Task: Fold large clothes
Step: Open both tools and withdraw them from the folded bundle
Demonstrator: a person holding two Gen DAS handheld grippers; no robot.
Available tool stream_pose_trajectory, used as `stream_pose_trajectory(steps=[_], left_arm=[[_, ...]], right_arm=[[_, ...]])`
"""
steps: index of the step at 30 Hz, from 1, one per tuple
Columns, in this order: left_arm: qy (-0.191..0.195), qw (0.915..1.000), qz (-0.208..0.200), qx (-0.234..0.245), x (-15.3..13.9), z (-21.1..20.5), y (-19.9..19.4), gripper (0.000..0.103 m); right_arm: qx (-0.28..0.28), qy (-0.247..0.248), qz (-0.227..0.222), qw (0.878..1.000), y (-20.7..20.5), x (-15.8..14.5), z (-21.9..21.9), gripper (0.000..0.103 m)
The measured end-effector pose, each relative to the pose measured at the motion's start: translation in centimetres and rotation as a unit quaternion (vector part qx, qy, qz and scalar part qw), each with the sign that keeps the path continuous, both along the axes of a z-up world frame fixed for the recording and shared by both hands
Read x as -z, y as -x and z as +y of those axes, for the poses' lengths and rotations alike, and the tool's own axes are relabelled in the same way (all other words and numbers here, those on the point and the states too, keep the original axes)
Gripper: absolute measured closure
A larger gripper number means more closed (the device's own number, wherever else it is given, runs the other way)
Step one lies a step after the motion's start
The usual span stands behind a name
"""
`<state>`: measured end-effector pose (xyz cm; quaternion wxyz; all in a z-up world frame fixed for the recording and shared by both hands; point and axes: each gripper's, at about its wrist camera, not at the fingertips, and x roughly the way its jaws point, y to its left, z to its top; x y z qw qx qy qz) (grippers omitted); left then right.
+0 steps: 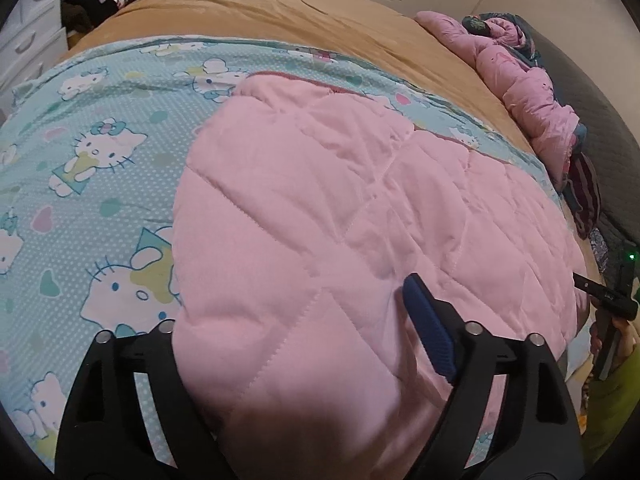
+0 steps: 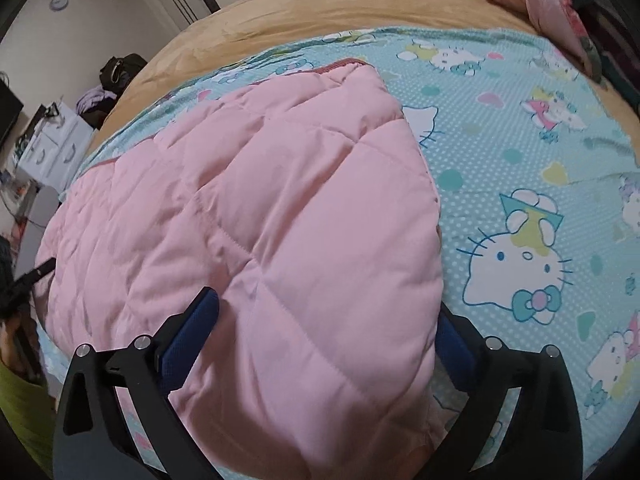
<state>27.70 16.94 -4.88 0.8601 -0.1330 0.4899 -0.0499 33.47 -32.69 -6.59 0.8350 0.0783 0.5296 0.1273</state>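
Observation:
A pink quilted cover (image 1: 340, 200) with a teal cartoon-cat printed side (image 1: 100, 152) lies spread on the bed, its pink part folded over the print. My left gripper (image 1: 292, 304) is open, astride the near left corner of the pink fold. Its blue right pad (image 1: 428, 328) rests on the quilt, and the left finger is hidden behind the fold's edge. In the right wrist view the same pink fold (image 2: 260, 220) lies on the teal print (image 2: 520, 140). My right gripper (image 2: 326, 304) is open wide around the fold's near right corner, not pinching it.
A tan bedspread (image 1: 300, 16) covers the bed beyond the cover. Pink padded clothes (image 1: 532, 92) are heaped at the far right edge. White drawers (image 2: 52, 148) and a dark bag (image 2: 120, 68) stand beside the bed. The other gripper (image 1: 608, 300) shows at the right edge.

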Motion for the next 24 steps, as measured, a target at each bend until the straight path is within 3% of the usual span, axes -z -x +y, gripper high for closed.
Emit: stream_pose_trajectory(steps=[4,6,8,11,14,20,24], left_arm=[[-0.012,0.9999,0.004,-0.005,-0.5,0.2,0.3,0.019],[-0.020,0.9996,0.000,-0.018,-1.2,0.5,0.7,0.010],[-0.026,0.9991,-0.014,-0.032,-2.1,0.9,1.4,0.009],[-0.051,0.9950,-0.054,-0.067,-4.2,1.7,2.7,0.009],[-0.056,0.9917,-0.091,-0.071,-7.1,1.7,4.4,0.009],[-0.089,0.9788,-0.171,-0.069,-11.9,-1.3,8.8,0.009],[-0.092,0.9729,-0.202,-0.065,-12.8,-4.0,11.4,0.009]], right_arm=[[0.011,0.008,-0.018,1.000,0.6,-0.9,0.1,0.004],[0.017,0.019,-0.030,0.999,0.8,-1.6,0.1,0.004],[0.021,0.025,-0.051,0.998,1.5,-2.6,0.0,0.004],[0.023,0.030,-0.079,0.996,2.6,-4.2,-0.2,0.004],[0.017,0.035,-0.120,0.992,4.4,-6.6,0.2,0.004],[0.009,0.035,-0.226,0.973,10.2,-11.7,1.8,0.004],[0.006,0.034,-0.280,0.959,14.5,-13.4,2.8,0.004]])
